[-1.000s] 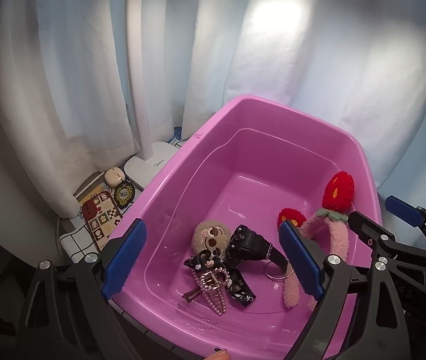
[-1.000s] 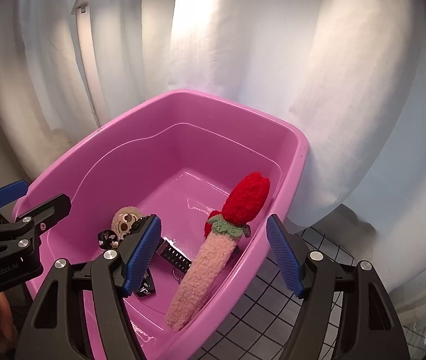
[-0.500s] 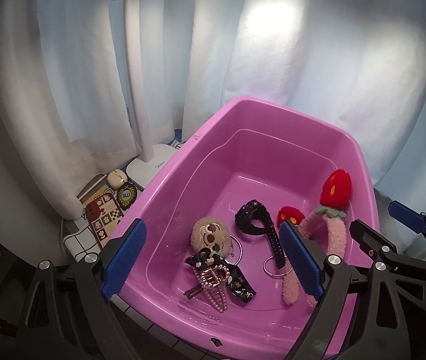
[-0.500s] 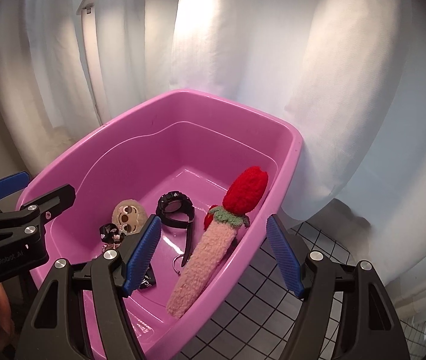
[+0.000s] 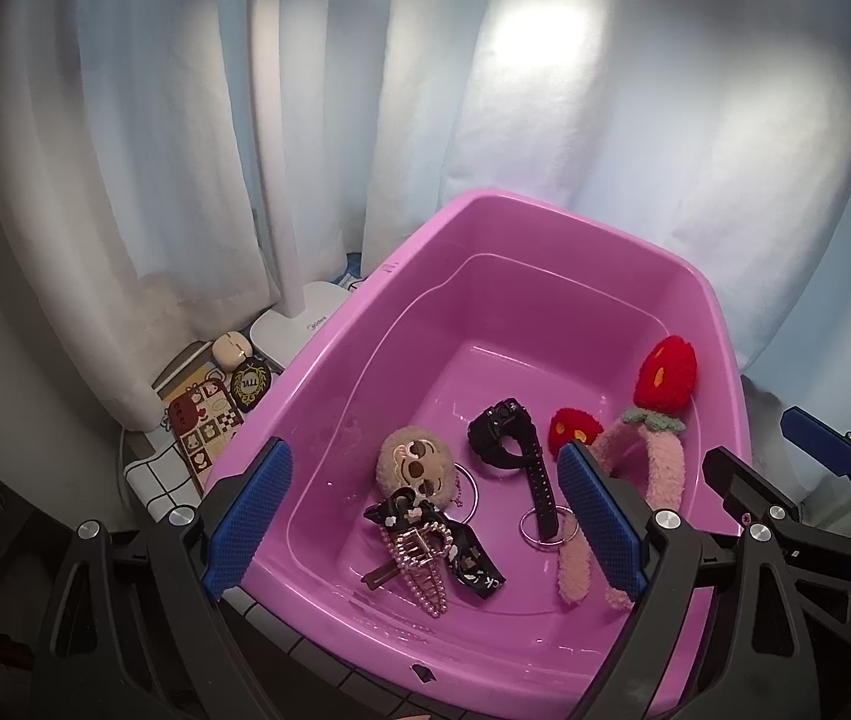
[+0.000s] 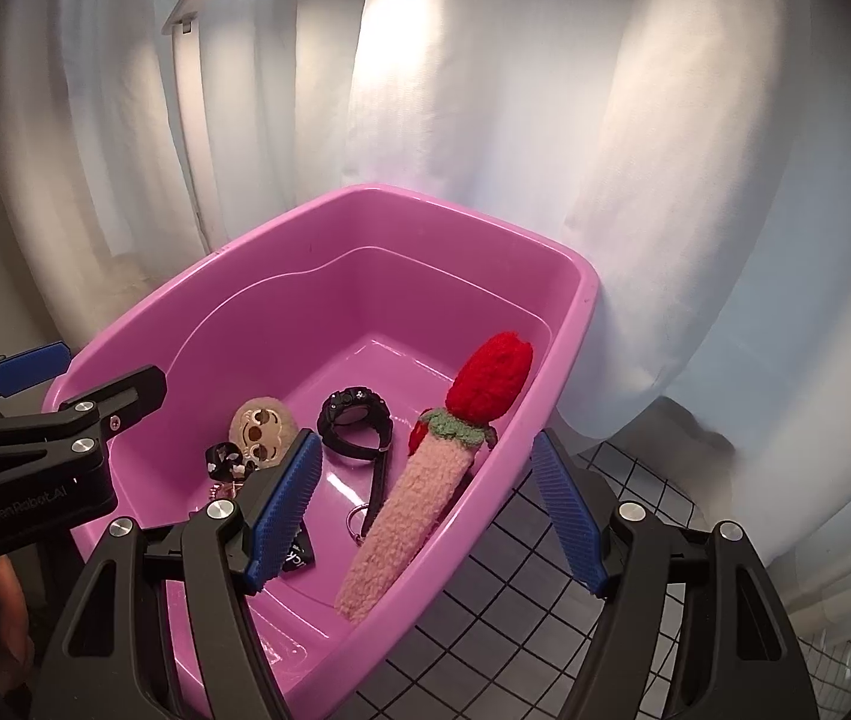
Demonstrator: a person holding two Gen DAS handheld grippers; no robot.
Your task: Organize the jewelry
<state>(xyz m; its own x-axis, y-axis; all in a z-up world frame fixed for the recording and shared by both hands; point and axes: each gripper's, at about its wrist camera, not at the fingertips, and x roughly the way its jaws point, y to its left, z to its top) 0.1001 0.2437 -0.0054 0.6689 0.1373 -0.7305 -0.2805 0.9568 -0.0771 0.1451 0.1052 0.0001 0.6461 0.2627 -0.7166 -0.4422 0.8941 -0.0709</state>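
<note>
A pink plastic tub (image 5: 329,372) (image 6: 569,324) holds the jewelry. On its floor lie a beige sloth charm (image 5: 413,465) (image 6: 260,426), a black watch (image 5: 506,447) (image 6: 356,420), a pearl hair clip (image 5: 419,567) and a black patterned bow (image 5: 467,558). A fuzzy pink headband with red strawberries (image 5: 662,414) (image 6: 419,498) leans on the tub's right wall. My left gripper (image 5: 425,516) hangs open and empty over the tub's near edge. The right gripper (image 6: 425,507) is also open and empty, above the tub's right rim.
White curtains close off the back. A white lamp base (image 5: 299,330) and its pole stand left of the tub, with a patterned card (image 5: 203,420), a round badge (image 5: 251,381) and a small beige case (image 5: 230,348). A grid-patterned cloth (image 6: 545,576) covers the table.
The black watch, a second ago up against the sloth charm and bow, now lies flat on the tub floor further right. Both grippers stayed open and nearly still.
</note>
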